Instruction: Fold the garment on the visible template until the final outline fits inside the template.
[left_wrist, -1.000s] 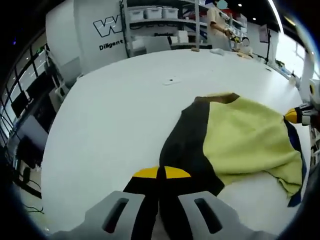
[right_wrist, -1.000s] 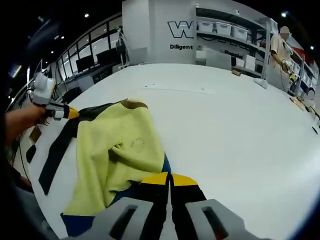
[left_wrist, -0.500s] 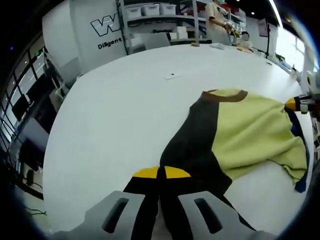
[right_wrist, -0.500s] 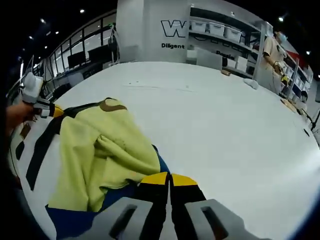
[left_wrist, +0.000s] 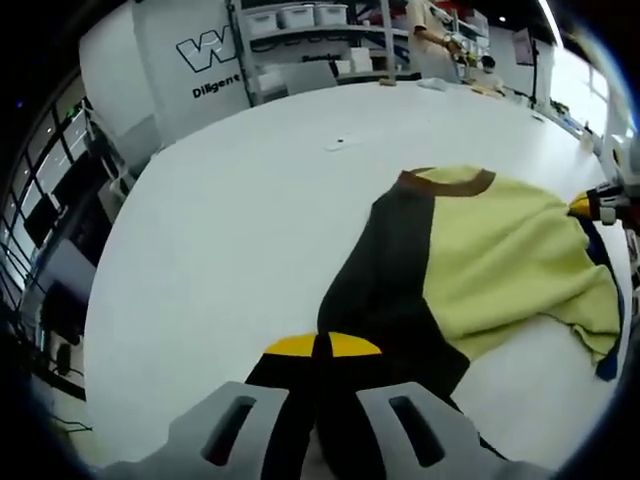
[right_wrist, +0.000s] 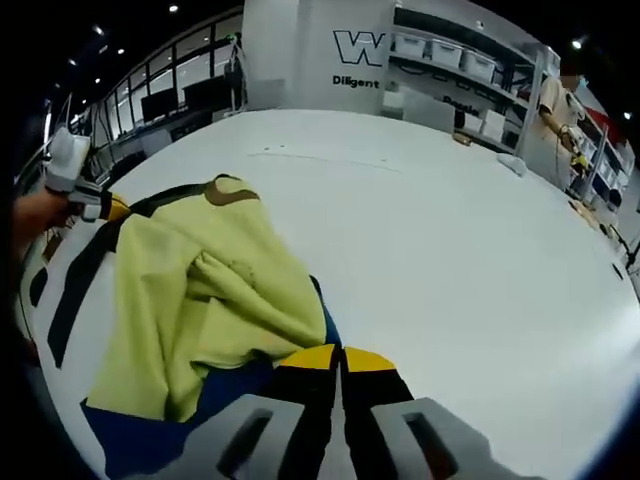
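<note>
A lab or workshop hall: a big white table (right_wrist: 470, 250), shelves of storage bins (right_wrist: 440, 55), a logo wall (left_wrist: 200, 60), and monitor desks (right_wrist: 180, 105).

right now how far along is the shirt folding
Early. Both grippers, left and right, are shut on the shirt, holding it partly bunched over the white table. No tidy fold shows yet. Left: lay it flat and fold it down to a compact outline.

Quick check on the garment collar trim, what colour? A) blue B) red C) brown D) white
C: the collar band at the neck of the yellow-green garment reads brown in the left gripper view, and again in the right gripper view.
</note>
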